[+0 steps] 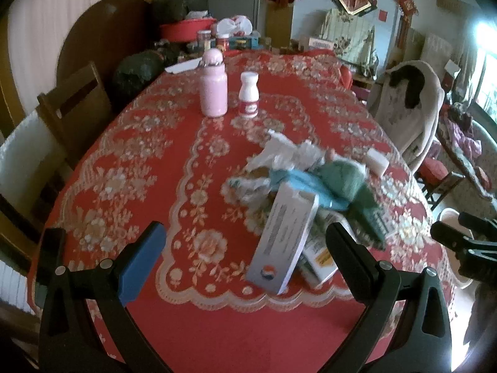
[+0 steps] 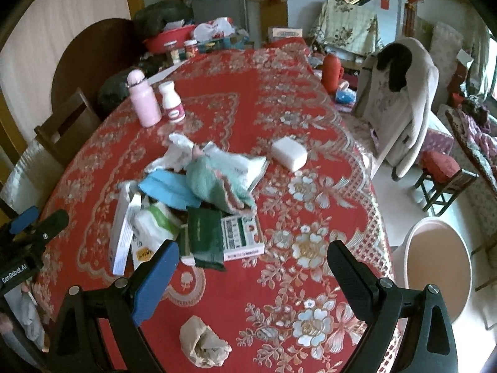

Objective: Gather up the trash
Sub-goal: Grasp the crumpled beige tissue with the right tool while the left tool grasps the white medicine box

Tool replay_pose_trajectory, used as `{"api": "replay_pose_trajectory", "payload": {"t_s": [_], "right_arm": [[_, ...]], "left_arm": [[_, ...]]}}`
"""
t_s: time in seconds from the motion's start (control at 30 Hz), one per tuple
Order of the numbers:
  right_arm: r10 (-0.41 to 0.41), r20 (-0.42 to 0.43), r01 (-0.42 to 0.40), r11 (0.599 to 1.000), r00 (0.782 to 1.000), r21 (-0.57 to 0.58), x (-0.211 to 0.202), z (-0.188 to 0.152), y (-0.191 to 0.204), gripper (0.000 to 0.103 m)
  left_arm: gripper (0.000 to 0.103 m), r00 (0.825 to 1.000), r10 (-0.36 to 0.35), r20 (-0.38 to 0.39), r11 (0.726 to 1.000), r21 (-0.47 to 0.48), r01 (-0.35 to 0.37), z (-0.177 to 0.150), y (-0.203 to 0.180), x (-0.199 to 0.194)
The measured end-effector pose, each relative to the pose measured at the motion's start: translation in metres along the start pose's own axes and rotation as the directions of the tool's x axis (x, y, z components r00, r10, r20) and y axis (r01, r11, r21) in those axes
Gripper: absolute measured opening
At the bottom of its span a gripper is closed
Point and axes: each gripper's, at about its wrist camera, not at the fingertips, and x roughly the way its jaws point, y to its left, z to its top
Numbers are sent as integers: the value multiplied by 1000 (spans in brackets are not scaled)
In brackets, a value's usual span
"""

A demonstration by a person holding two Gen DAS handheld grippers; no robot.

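Note:
A heap of trash (image 2: 192,199) lies mid-table on the red flowered cloth (image 2: 295,186): crumpled white wrappers, a blue bag (image 2: 170,191), a green cloth, a dark green packet (image 2: 206,237) and flat cartons. In the left wrist view the same heap (image 1: 298,186) has a long white box (image 1: 285,236) leaning at its front. A crumpled brown paper ball (image 2: 203,343) lies near the front edge, under my right gripper (image 2: 251,279), which is open and empty. My left gripper (image 1: 245,261) is open too, just before the white box.
A pink bottle (image 1: 213,88) and a small white bottle (image 1: 248,94) stand further back. A white block (image 2: 289,153) lies right of the heap. A pink bin (image 2: 435,267) stands on the floor at the table's right. Chairs flank the table; clutter fills its far end.

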Motion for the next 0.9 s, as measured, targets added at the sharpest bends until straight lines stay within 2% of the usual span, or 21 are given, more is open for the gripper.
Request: {"api": "replay_pose_trajectory", "payload": {"t_s": [0.17,0.3,0.47,0.67,0.83,0.9], "right_arm": [[53,-66,-56,998,996,-43,10,-14,8,95],[101,-122,-111,990,987,-82,19,-35,13,95],[147,-187,-165,983,971,-81,27,-57,13,94],[165,-244,-192,978,956,-87,43,-74,19,83],[194,-286,-216,975,938,-46,61,-80,20,59],[209,-281,-225,974,937,-24,62,-81,21,56]], "left_arm": [[102,998,-39,-49,999,-6,39,-8,9,8],[102,993,-65,-95,997,36,69,-14,5,20],[102,988,-97,-122,994,37,103,-17,4,37],[102,978,-141,-156,990,6,144,-13,5,65],[102,965,-180,-193,983,9,185,-8,-2,91],[102,961,-187,-205,980,27,197,-6,-7,99]]}}
